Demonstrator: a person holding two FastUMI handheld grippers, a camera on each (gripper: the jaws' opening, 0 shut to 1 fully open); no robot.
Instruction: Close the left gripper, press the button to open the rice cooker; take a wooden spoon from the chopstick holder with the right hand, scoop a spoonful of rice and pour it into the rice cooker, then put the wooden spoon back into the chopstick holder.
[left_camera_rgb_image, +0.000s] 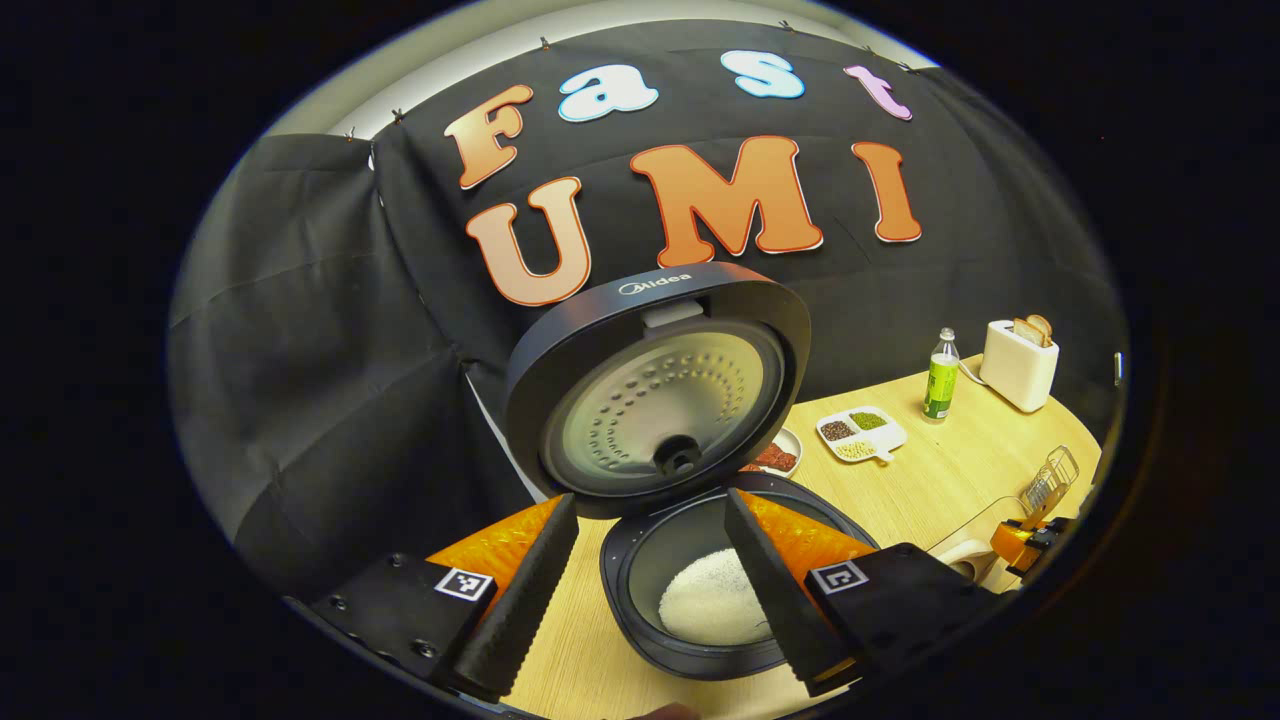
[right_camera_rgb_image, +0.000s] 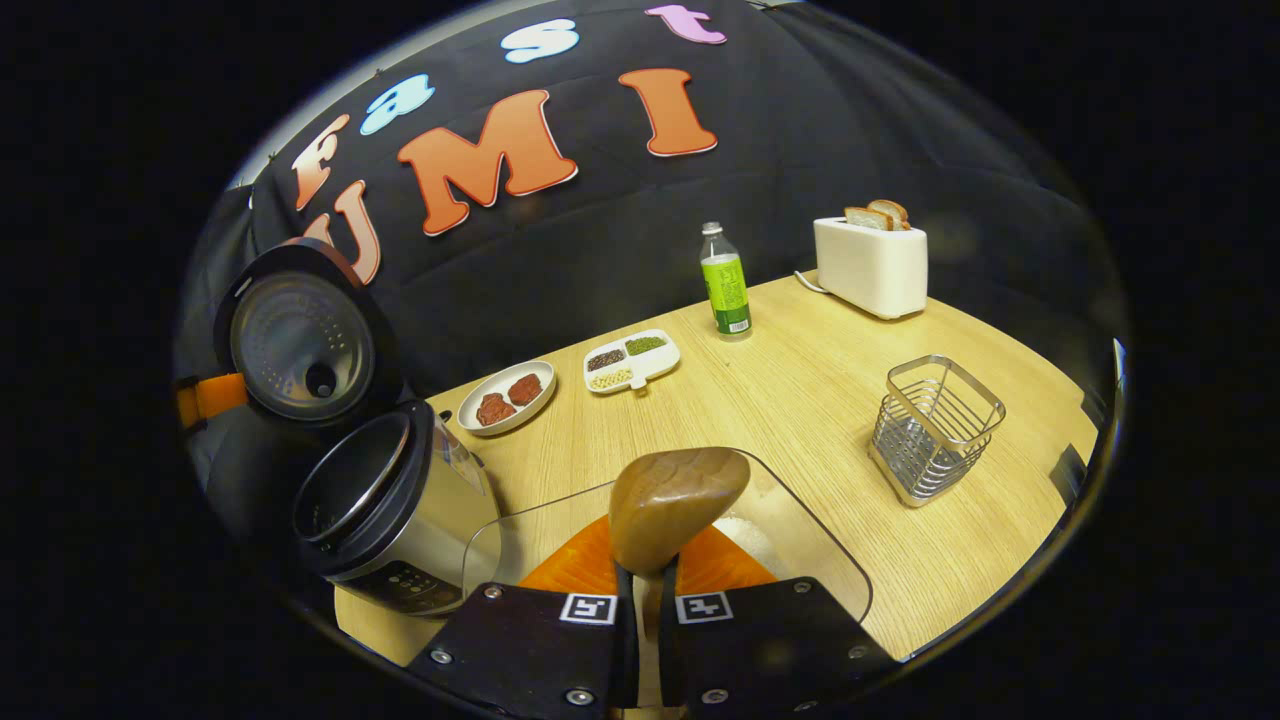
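Wooden spoon (right_camera_rgb_image: 678, 505) smooth, glossy brown; rice cooker (right_camera_rgb_image: 385, 510) matt dark plastic over shiny metal; chopstick holder (right_camera_rgb_image: 935, 430) bright wire metal; table (right_camera_rgb_image: 800, 400) pale matt wood grain.

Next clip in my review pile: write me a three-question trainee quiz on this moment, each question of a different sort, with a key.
1. True or false: the rice cooker has its lid shut.
2. Multiple choice: what is the right gripper shut on? A) the green bottle B) the wooden spoon C) the metal chopstick holder
3. Fill in: the white toaster holds slices of ____.

Key
1. False: the lid stands up, and white rice lies in the inner pot, seen between the left gripper's spread fingers.
2. B: the fingers close on the spoon's handle, with its bowl above a clear container.
3. Bread.
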